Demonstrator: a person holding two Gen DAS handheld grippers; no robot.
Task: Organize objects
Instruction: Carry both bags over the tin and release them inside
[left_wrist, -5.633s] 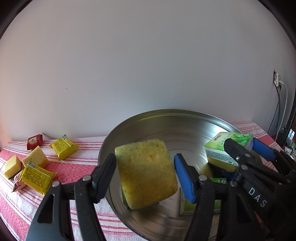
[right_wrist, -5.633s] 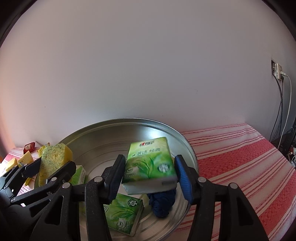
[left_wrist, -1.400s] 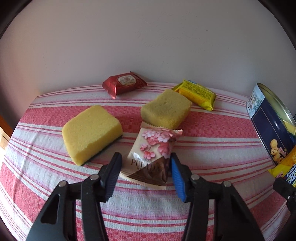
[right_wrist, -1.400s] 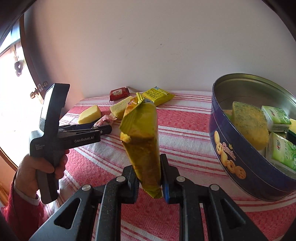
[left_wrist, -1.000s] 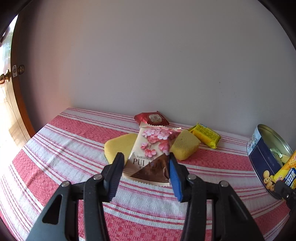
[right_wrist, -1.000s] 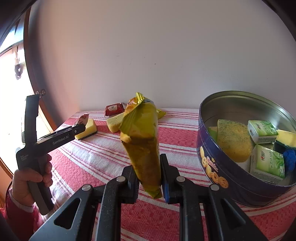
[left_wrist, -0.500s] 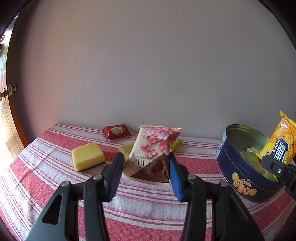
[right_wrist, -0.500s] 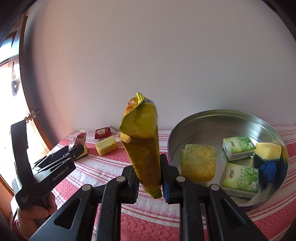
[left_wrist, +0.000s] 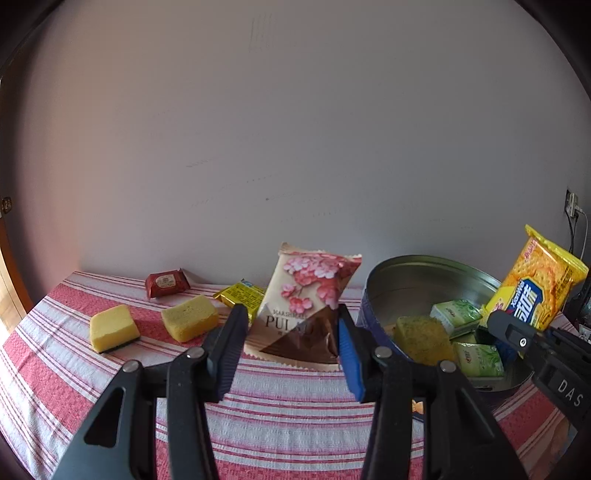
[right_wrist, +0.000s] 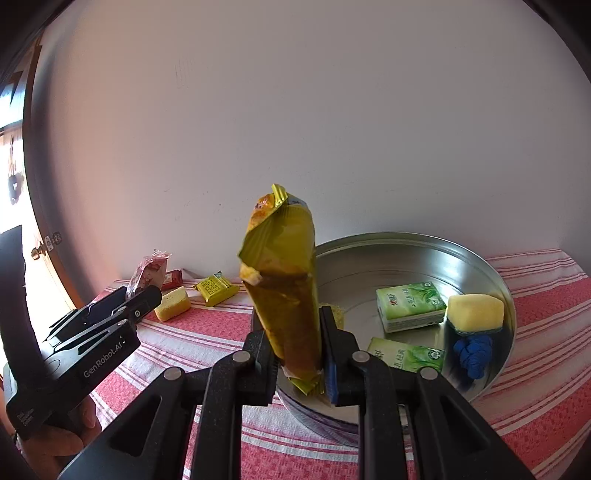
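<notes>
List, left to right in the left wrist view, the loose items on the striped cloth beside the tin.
Yellow sponge with dark base → red packet → plain yellow sponge → yellow packet, partly hidden behind the held pink-blossom packet.

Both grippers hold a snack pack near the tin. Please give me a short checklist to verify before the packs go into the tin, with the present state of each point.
1. Left gripper clamps the pink pack: ok.
2. Right gripper clamps the yellow pack: ok.
3. Tin open, no lid on it: ok.
4. Bare floor left in the tin for two packs: ok, at the back.
5. Yellow pack over the tin: ok, at its near rim.
6. Pink pack over the tin: not ok, beside it.
</notes>
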